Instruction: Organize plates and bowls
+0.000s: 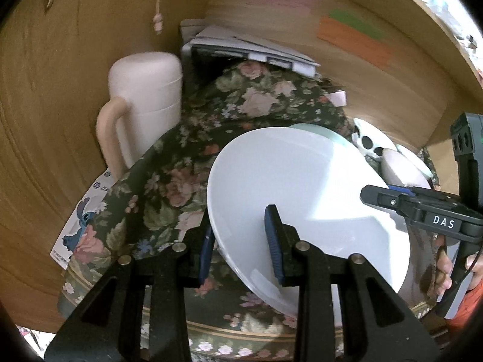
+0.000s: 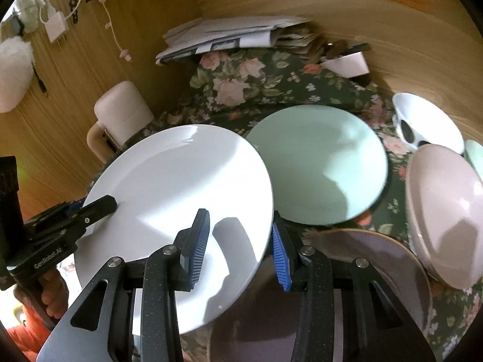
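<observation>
In the left wrist view, the left gripper [image 1: 241, 241] pinched the near rim of the white plate [image 1: 302, 190] at centre frame, one blue pad above and one beneath. The right gripper [image 1: 380, 199] reached in from the right edge and clamped the opposite rim. The floral cloth [image 1: 169, 175] lay below.

In the right wrist view, the same plate filled the lower left, tilted, clenched between the right gripper's pads [image 2: 197, 244]. The mint plate [image 2: 317, 163] lay flat at centre right, with a pink bowl [image 2: 446, 217] and a spotted bowl [image 2: 428, 123] at the right edge. Stacking well likely meant levelling the white plate, centring it over the mint one and letting both sides go together.
</observation>
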Available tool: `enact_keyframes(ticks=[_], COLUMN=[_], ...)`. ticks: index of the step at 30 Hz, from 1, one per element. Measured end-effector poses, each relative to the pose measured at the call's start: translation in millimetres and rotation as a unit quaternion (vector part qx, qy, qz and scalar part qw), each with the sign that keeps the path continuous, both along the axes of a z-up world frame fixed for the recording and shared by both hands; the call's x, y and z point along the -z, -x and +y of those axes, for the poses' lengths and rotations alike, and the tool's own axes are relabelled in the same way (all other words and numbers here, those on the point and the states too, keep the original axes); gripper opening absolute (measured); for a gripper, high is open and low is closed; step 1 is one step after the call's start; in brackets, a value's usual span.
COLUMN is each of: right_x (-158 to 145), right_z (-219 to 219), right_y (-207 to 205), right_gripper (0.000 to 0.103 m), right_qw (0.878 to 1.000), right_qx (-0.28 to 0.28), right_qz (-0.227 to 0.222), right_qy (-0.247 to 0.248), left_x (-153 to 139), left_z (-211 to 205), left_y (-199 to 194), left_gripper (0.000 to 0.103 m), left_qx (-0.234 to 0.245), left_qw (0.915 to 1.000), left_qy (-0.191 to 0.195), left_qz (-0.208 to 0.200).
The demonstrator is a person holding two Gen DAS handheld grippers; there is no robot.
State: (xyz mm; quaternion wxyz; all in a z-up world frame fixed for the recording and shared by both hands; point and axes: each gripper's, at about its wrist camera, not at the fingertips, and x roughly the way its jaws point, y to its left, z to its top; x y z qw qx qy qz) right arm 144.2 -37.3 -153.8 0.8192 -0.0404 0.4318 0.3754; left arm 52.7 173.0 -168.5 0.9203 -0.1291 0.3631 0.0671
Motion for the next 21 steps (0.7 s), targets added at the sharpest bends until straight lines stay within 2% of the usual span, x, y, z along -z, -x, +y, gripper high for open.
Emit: enact_keyframes(ticks=[12, 21], right_x=[-7.7, -7.8], right_z=[-49.6, -88.8], right_y=[4.2, 7.7], right_gripper=[0.036, 0.036], right_qw=[0.999, 0.998], right_qx=[0.034, 0.068], right_qz=[-0.005, -0.002], right_qy=[-0.016, -0.020], left_x=[-14.1, -12.7], left_z=[-44.6, -78.1], left_y=[0.8, -4.3], left_gripper=[0.032, 0.032], left_qx=[0.034, 0.066], left_qw=[0.9992, 0.9978], left_qy=[-0.018, -0.013], left_qz=[-0.006, -0.002])
